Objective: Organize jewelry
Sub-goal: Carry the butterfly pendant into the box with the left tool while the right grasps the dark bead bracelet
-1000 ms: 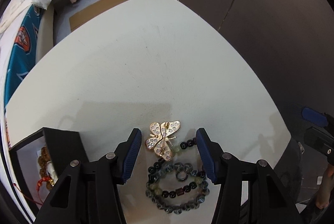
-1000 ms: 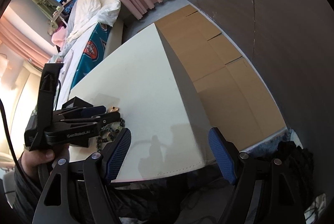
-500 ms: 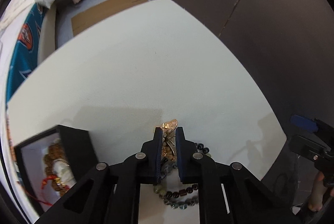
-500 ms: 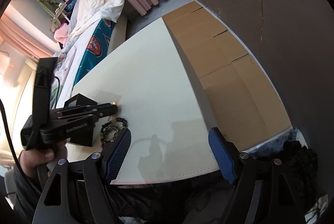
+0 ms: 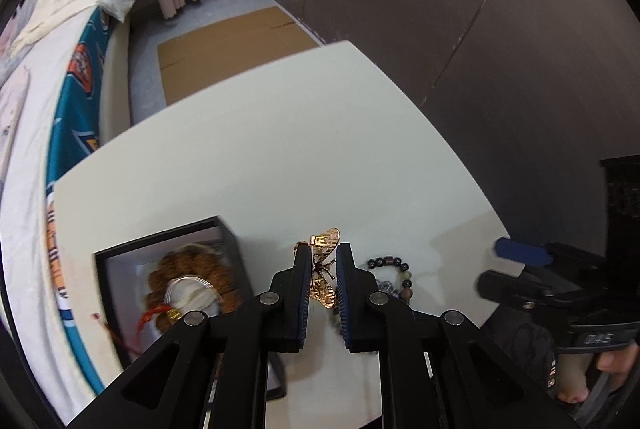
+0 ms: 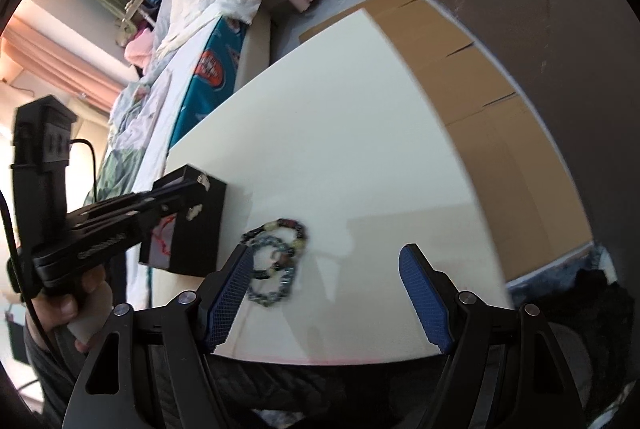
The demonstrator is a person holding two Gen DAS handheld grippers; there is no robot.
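My left gripper (image 5: pixel 323 257) is shut on a gold butterfly brooch (image 5: pixel 325 269) and holds it above the white table (image 5: pixel 280 157), between the black jewelry box (image 5: pixel 236 257) and the bead bracelets (image 5: pixel 394 271). The box holds a brown bead string and a white piece. In the right wrist view the left gripper (image 6: pixel 192 195) is over the box (image 6: pixel 200 225). The bracelets (image 6: pixel 276 257) lie on the table just ahead of my right gripper (image 6: pixel 324 293), which is open and empty near the table's front edge.
A bed (image 5: pixel 52 77) runs along the table's left side. Cardboard sheets (image 6: pixel 472 77) lie on the floor beyond the table. A dark wall (image 5: pixel 440 9) stands behind and to the right.
My left gripper closed on the butterfly brooch, lifted it off the table and moved left toward the box. My right gripper moved a little closer to the bracelets.
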